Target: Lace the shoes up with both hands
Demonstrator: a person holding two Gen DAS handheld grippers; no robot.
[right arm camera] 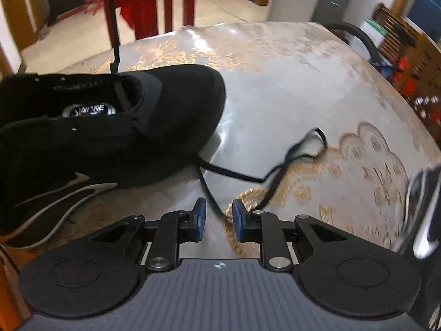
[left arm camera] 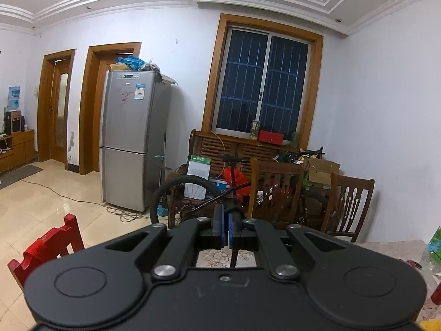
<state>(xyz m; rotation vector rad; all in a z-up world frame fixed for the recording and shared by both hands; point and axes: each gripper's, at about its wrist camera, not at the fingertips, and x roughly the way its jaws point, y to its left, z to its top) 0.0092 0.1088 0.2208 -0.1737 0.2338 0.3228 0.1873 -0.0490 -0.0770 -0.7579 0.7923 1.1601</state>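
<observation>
Shoe (right arm camera: 104, 127) black, lying on the table (right arm camera: 289, 82) at the left of the right wrist view, toe toward the far edge, opening up with a round silver label inside; grey curved stripes on its near side. Lace (right arm camera: 242, 176) black, two runs: one free end comes out from under the shoe's toe, crosses the patterned tabletop, loops near the scalloped gold print and comes back toward the right gripper (right arm camera: 219, 216); the other run goes taut and straight up from the shoe's opening out of the top of the frame, in front of a red chair (right arm camera: 154, 2). Right gripper tilted down over the table, blue pads partly apart, lace strands passing through the gap low between them – pads not pressing on anything, nothing gripped. A second dark shoe (right arm camera: 424, 215) with a pale stripe sits blurred at the right edge. Left gripper (left arm camera: 228, 226) pointing nearly level out into the room, blue pads closed together with only a sliver between; a thin black strand runs down below the pads and a dark curve shows at the tips – looks like lace pinched there, hard to confirm. Beyond it: a silver fridge (left arm camera: 135, 140), barred window (left arm camera: 261, 82), bicycle (left arm camera: 209, 193), wooden chairs (left arm camera: 275, 190).
</observation>
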